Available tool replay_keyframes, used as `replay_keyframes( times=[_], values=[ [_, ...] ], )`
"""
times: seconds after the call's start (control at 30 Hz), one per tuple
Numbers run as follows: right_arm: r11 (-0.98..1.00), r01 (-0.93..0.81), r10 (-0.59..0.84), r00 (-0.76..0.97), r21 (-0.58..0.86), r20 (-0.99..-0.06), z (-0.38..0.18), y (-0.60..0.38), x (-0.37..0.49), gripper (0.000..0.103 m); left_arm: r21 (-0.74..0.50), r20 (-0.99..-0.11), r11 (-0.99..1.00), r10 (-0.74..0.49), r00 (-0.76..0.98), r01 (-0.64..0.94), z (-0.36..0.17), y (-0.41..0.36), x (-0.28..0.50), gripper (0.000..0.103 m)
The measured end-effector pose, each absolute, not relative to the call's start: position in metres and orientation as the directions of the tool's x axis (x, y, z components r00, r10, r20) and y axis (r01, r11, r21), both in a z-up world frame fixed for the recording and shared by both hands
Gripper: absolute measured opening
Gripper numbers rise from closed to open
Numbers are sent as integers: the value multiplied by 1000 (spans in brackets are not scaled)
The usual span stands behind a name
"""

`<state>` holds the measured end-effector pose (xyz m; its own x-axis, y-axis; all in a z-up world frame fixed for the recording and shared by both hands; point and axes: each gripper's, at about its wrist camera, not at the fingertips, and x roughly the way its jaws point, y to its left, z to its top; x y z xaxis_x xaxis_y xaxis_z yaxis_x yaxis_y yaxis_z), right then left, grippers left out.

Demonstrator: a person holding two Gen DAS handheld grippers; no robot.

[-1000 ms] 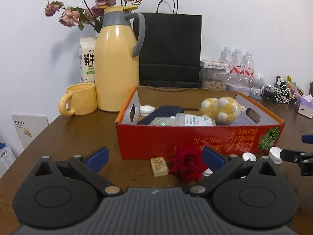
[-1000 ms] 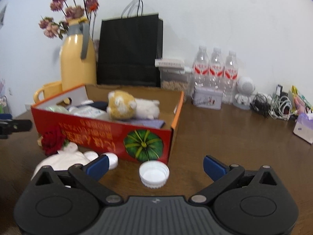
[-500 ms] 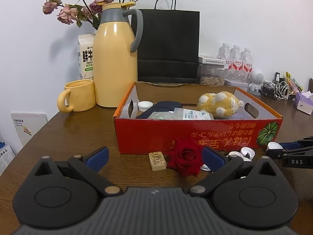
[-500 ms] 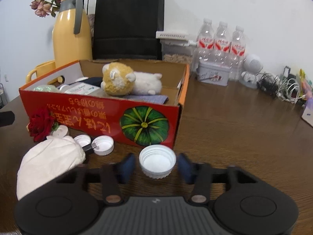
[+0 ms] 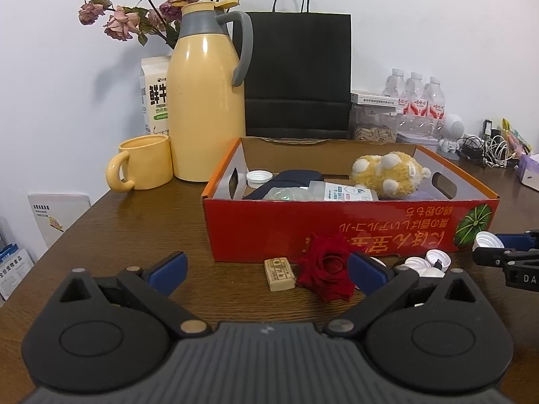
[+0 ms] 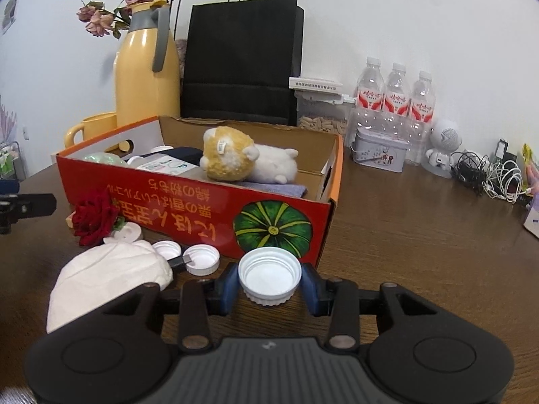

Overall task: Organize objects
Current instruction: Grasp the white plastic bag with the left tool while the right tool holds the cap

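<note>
The right gripper (image 6: 269, 286) squeezes a big white cap (image 6: 269, 279) just in front of the red box (image 6: 188, 208), so next comes lifting it in, while the left gripper (image 5: 266, 269) waits wide open.

A cardboard box (image 6: 188, 202) sits on the tabletop (image 6: 421, 252), with a plush toy (image 6: 242, 161) lying inside it. Behind the box stand a jug (image 5: 205, 114) and a paper bag (image 5: 296, 77); a mug (image 5: 145, 165) stands left of the jug. Before the box's front wall lie a rose (image 5: 326, 269), a small block (image 5: 279, 269) to its left, and a cloth bundle (image 6: 107, 279). A bottle cap (image 6: 269, 276) sits between the right gripper (image 6: 269, 286) fingers near the box's right front corner.
</note>
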<state>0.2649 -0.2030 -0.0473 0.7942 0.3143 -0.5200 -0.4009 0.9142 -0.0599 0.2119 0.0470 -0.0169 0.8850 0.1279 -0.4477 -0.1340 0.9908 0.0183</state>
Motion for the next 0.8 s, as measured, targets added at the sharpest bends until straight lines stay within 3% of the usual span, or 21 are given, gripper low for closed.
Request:
replay_keyframes(
  times=[0.6,0.8],
  values=[
    [904,-427,394,842,-10,-370,-22,-218,235,39,36,-551,997,-35,834,66,-38,-27,206,103],
    [893,-450,422,838,1,-347,-19,-220,228,39,55,-590,996,-29,807,76,-45,-46,220,103]
  ],
)
